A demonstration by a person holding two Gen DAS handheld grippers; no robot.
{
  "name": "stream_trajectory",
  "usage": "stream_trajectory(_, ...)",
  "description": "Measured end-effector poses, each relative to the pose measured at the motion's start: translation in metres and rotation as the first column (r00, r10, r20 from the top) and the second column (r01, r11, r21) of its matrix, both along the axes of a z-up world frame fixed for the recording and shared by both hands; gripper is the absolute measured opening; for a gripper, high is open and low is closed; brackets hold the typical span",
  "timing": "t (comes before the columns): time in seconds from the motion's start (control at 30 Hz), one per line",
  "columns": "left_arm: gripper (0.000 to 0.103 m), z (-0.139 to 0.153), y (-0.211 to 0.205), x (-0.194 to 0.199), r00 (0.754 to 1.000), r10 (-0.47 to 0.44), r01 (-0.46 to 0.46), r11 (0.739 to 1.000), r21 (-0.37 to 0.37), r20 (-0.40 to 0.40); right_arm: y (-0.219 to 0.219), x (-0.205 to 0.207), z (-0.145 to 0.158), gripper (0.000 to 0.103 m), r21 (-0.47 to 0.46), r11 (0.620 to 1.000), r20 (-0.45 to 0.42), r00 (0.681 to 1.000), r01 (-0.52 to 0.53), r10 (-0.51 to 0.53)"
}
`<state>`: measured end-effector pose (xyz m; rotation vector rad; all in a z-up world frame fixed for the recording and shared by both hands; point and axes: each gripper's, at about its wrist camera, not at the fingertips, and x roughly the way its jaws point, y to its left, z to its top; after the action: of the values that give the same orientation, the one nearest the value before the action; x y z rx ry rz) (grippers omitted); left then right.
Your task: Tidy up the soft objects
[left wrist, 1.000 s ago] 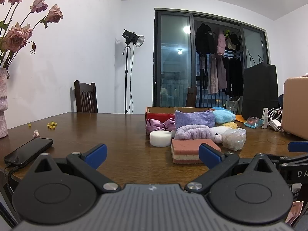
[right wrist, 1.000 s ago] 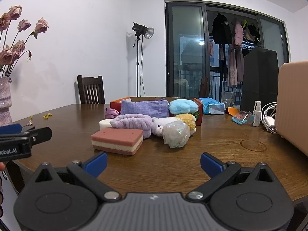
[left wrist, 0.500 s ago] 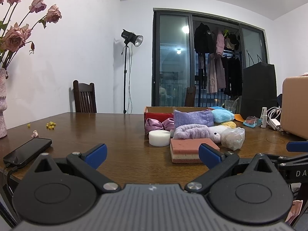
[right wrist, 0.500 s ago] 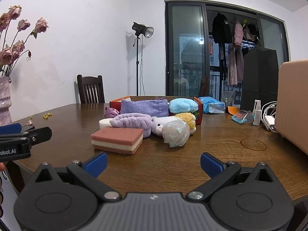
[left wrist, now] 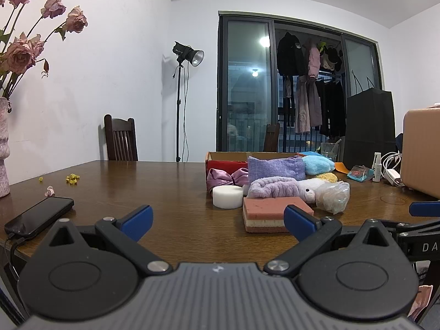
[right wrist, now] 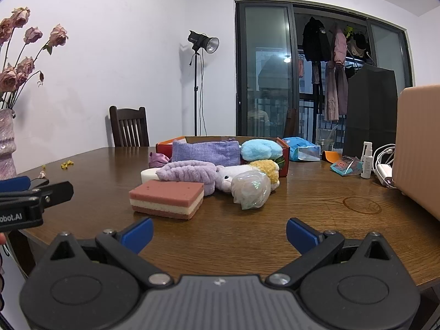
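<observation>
A heap of soft things lies mid-table in front of a red cardboard box [right wrist: 285, 154]: a pink layered sponge [right wrist: 167, 198], a white round sponge [left wrist: 227, 196], a purple plush headband [right wrist: 187, 172], a white plush toy [right wrist: 229, 177], a clear crinkled bag [right wrist: 250, 188], a yellow fluffy ball [right wrist: 265, 166], a purple satin scrunchie [left wrist: 220, 177]. A lilac cloth pouch [right wrist: 205, 152] and a blue plush [right wrist: 260, 150] rest at the box. My left gripper [left wrist: 217, 220] and right gripper [right wrist: 218, 233] both stand open and empty at the table's near edge.
A black phone [left wrist: 38, 216] lies at the near left by a pink vase [right wrist: 7, 148] of dried roses. A tan case [right wrist: 418, 148], a spray bottle [right wrist: 366, 161], a charger and packets stand at the right. Chairs and a light stand are beyond the wooden table [right wrist: 316, 220].
The left wrist view has shifted very slightly; both grippers stay open and the soft things have not moved.
</observation>
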<state>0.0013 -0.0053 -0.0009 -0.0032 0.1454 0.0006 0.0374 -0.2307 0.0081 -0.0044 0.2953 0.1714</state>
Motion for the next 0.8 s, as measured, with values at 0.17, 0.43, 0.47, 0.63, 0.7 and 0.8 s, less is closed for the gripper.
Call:
stream_trajectory(0.17,0.103,0.0001,0.0001,0.0001,1.000,0.000,0.000,1.000,0.000,0.000,-0.0003,0.0000,0.0001,0.103,0.001,1.000,0.001,1.000,0.001,-0.001)
stream_trajectory(0.43,0.103,-0.0011,-0.0011,0.0003,1.000,0.002,-0.002,1.000,0.000,-0.004,-0.0005,-0.0003,0.0009,0.103,0.001,1.000,0.000,1.000,0.001,-0.001)
stream_trajectory(0.47,0.103,-0.0011,-0.0008,0.0003,1.000,0.002,-0.002,1.000,0.000,-0.005,-0.0004,0.0000,0.0007,0.103,0.001,1.000,-0.001,1.000,0.002,-0.002)
stream_trajectory(0.63,0.103,-0.0013,0.0004,0.0005,1.000,0.002,-0.002,1.000,0.000,-0.005,-0.0001,0.0002,0.0011,0.103,0.000,1.000,-0.001,1.000,0.003,-0.003)
stream_trajectory(0.7,0.103,-0.0014,0.0002,0.0006,1.000,0.002,-0.002,1.000,0.001,-0.006,-0.0002,0.0003,0.0011,0.103,0.001,1.000,-0.001,1.000,0.004,-0.004)
stream_trajectory(0.8,0.103,-0.0008,0.0001,0.0006,1.000,0.003,-0.003,1.000,0.005,-0.006,-0.0001,0.0001,0.0011,0.103,0.002,1.000,-0.001,1.000,0.004,-0.004)
